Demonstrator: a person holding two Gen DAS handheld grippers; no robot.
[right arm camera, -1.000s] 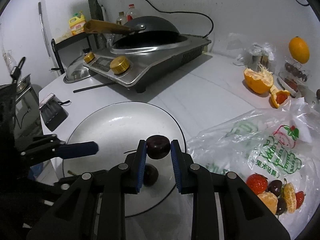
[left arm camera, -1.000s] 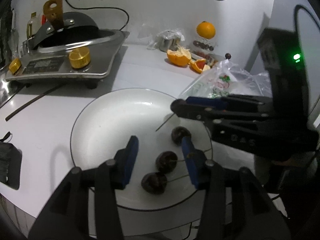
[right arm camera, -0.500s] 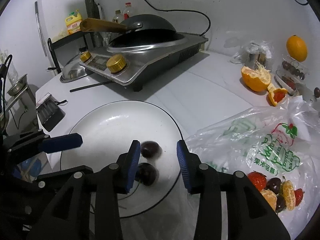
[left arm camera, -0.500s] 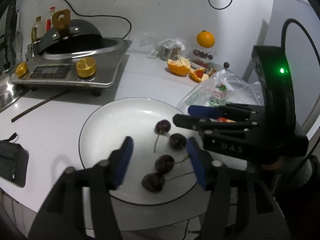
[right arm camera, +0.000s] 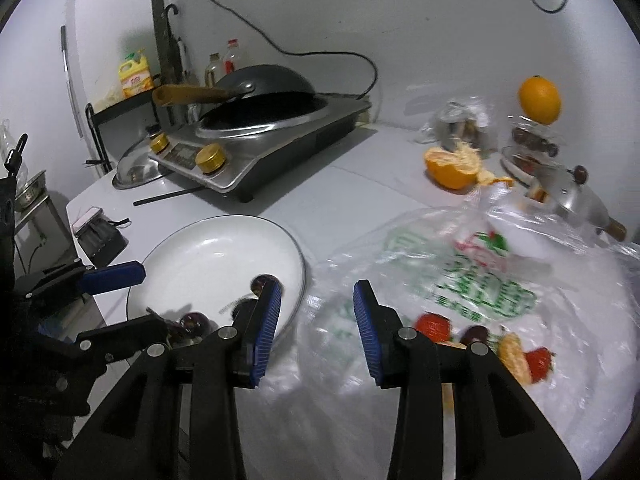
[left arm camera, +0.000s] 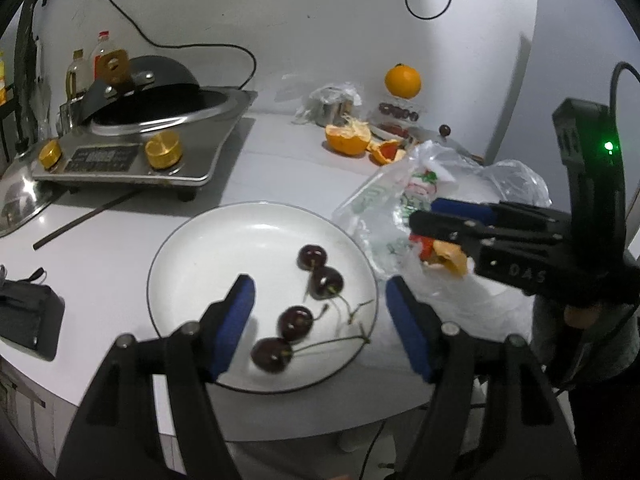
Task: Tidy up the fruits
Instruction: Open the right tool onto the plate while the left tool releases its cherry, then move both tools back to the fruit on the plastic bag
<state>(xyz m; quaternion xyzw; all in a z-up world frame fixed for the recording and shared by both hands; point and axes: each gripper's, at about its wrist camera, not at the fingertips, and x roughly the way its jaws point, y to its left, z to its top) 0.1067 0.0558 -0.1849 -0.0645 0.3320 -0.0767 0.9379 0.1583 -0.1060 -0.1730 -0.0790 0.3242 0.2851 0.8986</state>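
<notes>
A: The left gripper [left arm camera: 320,316] is held with its blue pads spread wide, nothing gripped. Directly between and just beyond them, four dark cherries [left arm camera: 296,323] are seen lying on the white plate [left arm camera: 200,248], stems trailing toward the rim on the right-hand side.

B: And the right gripper [right arm camera: 316,320] is likewise seen parted, nothing clamped. Its left pad is hung over the plate's near edge, where a cherry is partly hidden behind it; its right pad is poised over the clear plastic bag [right arm camera: 480,280].

A: Inside that bag, just right of the right gripper's fingers, strawberries [right arm camera: 432,326], a dark cherry and orange segments [right arm camera: 516,356] can be made out, somewhat blurred.

B: Farther ahead, a peeled orange half [right arm camera: 452,168] is set on the counter [right arm camera: 340,200].

A: Far left, an induction cooker [left arm camera: 132,152] with a black wok on top is noted; far right, a whole orange [left arm camera: 403,81] is perched on a container.
</notes>
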